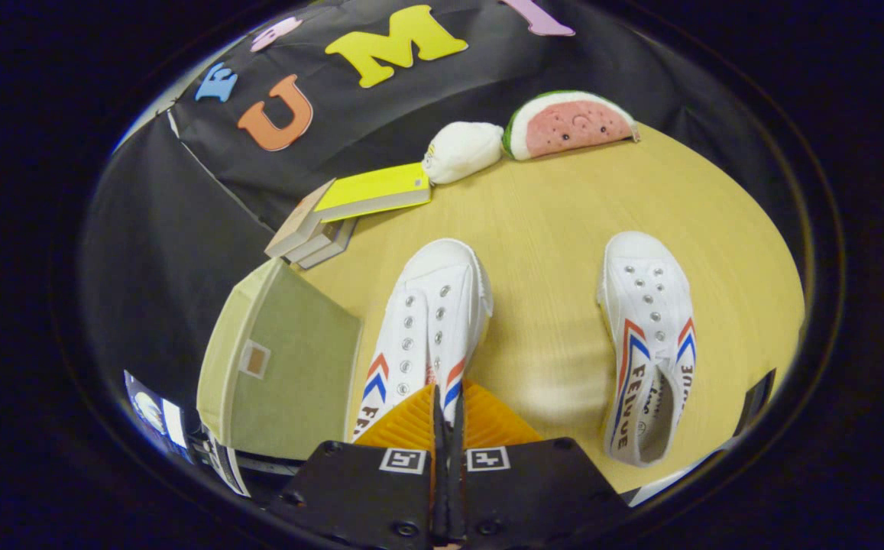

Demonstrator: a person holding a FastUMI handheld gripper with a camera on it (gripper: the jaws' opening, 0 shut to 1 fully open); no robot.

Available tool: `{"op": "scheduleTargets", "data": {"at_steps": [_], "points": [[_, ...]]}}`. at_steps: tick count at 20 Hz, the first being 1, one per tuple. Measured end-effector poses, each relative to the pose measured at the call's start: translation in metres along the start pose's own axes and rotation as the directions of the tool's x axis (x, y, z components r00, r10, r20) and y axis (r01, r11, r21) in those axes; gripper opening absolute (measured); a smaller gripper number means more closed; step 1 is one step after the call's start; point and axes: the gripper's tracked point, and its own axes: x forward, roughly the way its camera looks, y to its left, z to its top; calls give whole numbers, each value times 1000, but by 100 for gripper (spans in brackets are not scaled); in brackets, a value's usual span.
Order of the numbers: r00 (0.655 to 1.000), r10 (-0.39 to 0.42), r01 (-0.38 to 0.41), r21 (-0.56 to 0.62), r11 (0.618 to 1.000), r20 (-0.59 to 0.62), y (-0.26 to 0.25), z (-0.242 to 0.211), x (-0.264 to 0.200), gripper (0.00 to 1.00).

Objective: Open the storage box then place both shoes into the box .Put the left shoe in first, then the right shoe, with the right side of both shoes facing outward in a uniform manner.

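Gripper view is showing the gripper (448, 405) with fingers clenched together over the left shoe (430, 321). Beside it, the storage box (281, 367) is sitting at the desk (548, 229) edge, the right shoe (652, 336) lying apart.

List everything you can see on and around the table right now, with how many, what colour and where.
Shoes: two, white with red and blue stripes; one just ahead of the fingers, the other apart on the table.
Storage box: one, olive green, beside the near shoe.
Books: a small stack, top one yellow, beyond the box.
White plush: one, beyond the books, by the wall.
Watermelon plush: one, pink and green, next to the white plush.
Table: one, light wood.
Gripper: one, fingers closed together over the near shoe's heel end, whether they pinch it is unclear.
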Motion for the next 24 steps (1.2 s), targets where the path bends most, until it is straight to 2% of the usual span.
{"op": "scheduleTargets", "data": {"at_steps": [5, 10, 13, 16, 24], "points": [[998, 23, -21, -31, 999, 59, 76, 24, -44, 6], [993, 54, -54, -8, 999, 104, 160, 43, -54, 6], [994, 69, -68, -12, 998, 90, 212, 30, -31, 5], [996, 80, -82, 37, 996, 49, 252, 12, 2, 5], [999, 13, -8, 98, 995, -48, 293, -45, 88, 6]]}}
